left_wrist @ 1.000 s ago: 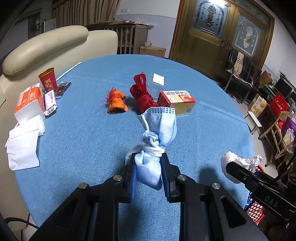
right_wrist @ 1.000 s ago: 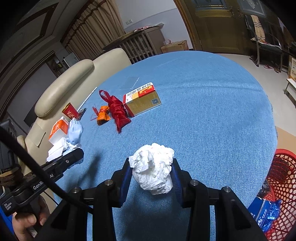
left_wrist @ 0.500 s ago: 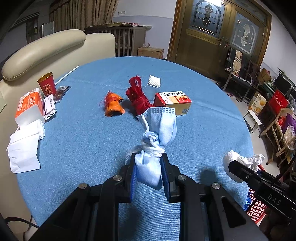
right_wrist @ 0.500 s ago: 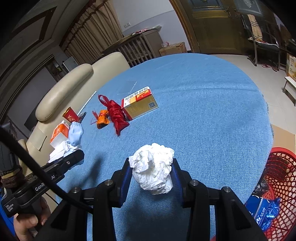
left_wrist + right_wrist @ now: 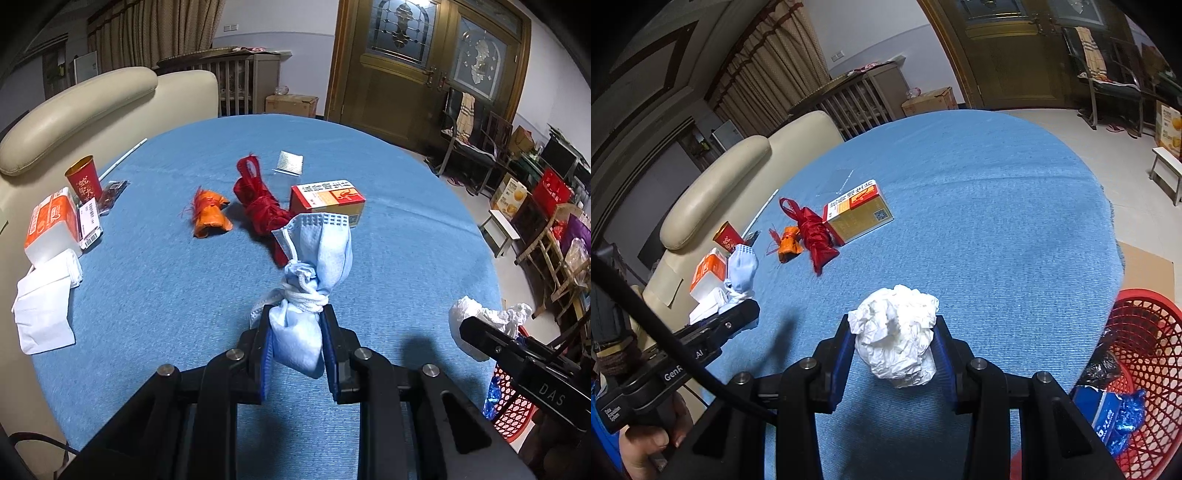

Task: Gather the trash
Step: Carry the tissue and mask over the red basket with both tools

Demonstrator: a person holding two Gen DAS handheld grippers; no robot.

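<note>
My left jaws squeeze a soft cloth mask point(image 5: 314, 254); my right jaws squeeze crinkly white paper point(image 5: 899, 339). The counter point(image 5: 997, 229) wears rough blue cloth. Lower right, the red basket point(image 5: 1145, 332) looks like plastic.

— Position of the held items?

— The face mask point(image 5: 314, 266) sits between the jaws of the left gripper point(image 5: 297, 345), above the table point(image 5: 406, 251). The crumpled tissue point(image 5: 899, 338) sits between the jaws of the right gripper point(image 5: 894, 356), near the table's right edge.

— Items on the table?

— The box point(image 5: 328, 199) lies beyond the mask, the bundle point(image 5: 260, 206) just left of it, the wrapper point(image 5: 208, 214) left again. The cup point(image 5: 84, 181) stands at the far left edge.

— Off the table?

— The basket point(image 5: 1141, 347) stands on the floor, right of the table.
</note>
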